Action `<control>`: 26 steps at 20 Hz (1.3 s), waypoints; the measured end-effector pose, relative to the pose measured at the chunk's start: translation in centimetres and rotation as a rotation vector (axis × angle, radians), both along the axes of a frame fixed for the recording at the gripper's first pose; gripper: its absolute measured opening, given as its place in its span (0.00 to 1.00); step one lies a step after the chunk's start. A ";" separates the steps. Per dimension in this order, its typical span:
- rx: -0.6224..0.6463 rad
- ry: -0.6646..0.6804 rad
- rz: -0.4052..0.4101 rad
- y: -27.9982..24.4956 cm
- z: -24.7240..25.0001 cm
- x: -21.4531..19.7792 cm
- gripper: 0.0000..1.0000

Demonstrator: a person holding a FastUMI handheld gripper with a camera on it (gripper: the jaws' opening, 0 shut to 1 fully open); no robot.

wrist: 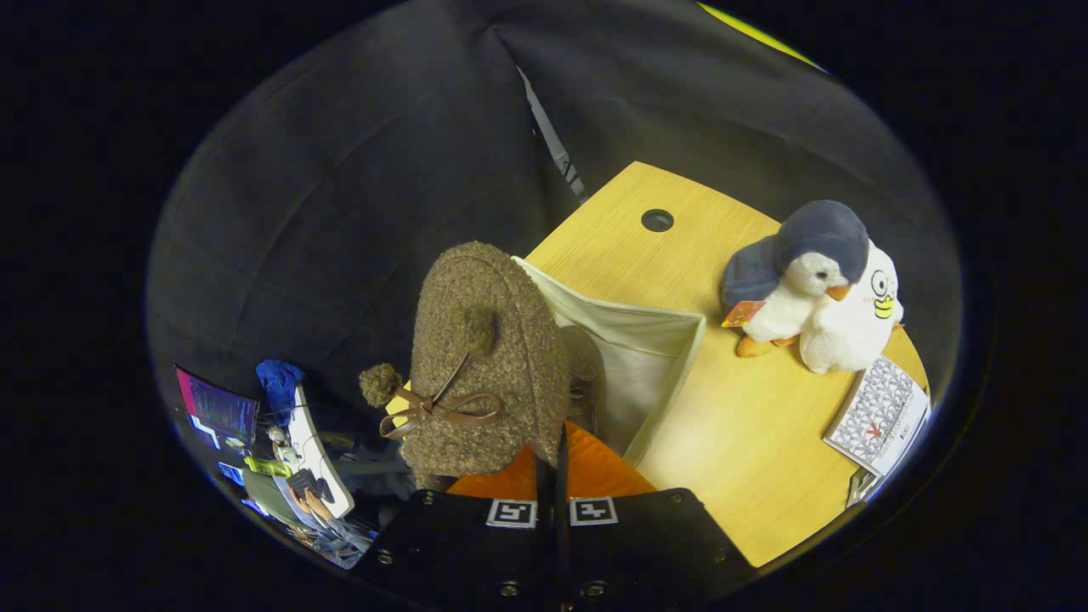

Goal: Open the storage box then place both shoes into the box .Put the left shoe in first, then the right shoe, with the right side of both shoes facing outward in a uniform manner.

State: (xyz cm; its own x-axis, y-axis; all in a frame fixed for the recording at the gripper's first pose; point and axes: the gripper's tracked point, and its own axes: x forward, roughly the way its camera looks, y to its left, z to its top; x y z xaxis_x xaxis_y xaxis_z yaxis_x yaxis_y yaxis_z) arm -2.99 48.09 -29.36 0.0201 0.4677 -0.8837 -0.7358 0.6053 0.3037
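Hand-held gripper (561,463) w/ fingers pressed nearly together, only a thin gap btwn them. They pinch the rear/lower part of a brown fuzzy shoe (484,365); the exact contact spot is hidden behind the fingers. Shoe hangs lifted & tilted, w/ a brown bow (438,406) and pom-poms on the side facing the camera.

Just beyond the shoe sits the box (671,340): cream fabric, top open, pale lining visible inside. Shoe is over the box's near-left corner, partly covering it; can't tell if it touches the rim. A dark brown shape shows inside the box behind the held shoe, poss. the 2nd shoe, too hidden to be sure.

Box stands on a wood table (739,450) w/ a round hole (657,220) near its far edge. Right of the box, well apart: plush penguin (795,280) leaning against a white plush (858,323). Nearer, beside them, a patterned booklet (880,412) lies flat at the table edge.
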 end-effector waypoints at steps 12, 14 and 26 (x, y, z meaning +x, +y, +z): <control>-0.171 -0.068 0.016 1.1 -6.5 0.2 0.00; -0.214 -0.074 0.006 0.8 -7.9 0.3 0.00; 0.078 -0.211 -0.151 -1.2 2.2 -0.3 0.87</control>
